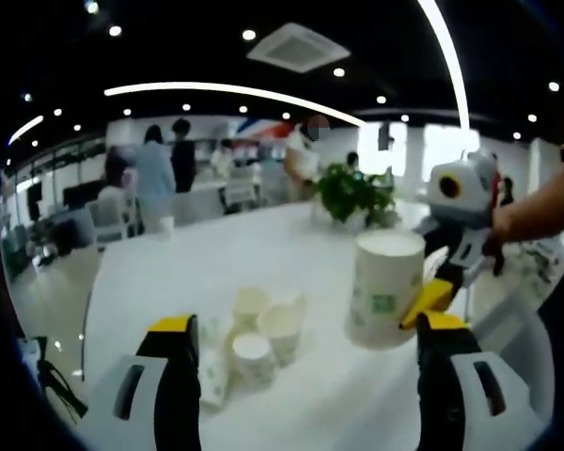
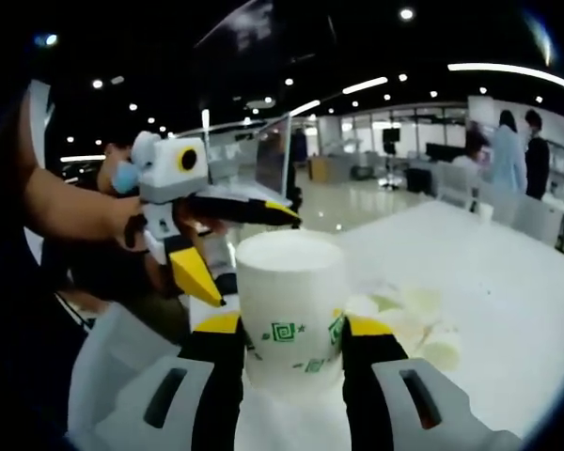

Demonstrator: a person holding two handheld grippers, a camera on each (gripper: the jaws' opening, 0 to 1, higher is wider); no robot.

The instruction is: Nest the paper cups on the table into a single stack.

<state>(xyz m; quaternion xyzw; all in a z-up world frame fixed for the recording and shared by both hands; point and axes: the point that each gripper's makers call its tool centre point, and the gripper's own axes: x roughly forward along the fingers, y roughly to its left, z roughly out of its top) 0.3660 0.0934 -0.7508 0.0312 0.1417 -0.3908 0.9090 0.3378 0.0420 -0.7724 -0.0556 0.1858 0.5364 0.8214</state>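
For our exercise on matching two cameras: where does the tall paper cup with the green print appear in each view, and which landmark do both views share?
Left gripper view: the tall paper cup stands right of centre, held by the right gripper coming in from the right.
Right gripper view: the cup sits bottom centre, between this view's own jaws.
Shared landmark: the cluster of small loose cups on the white table.
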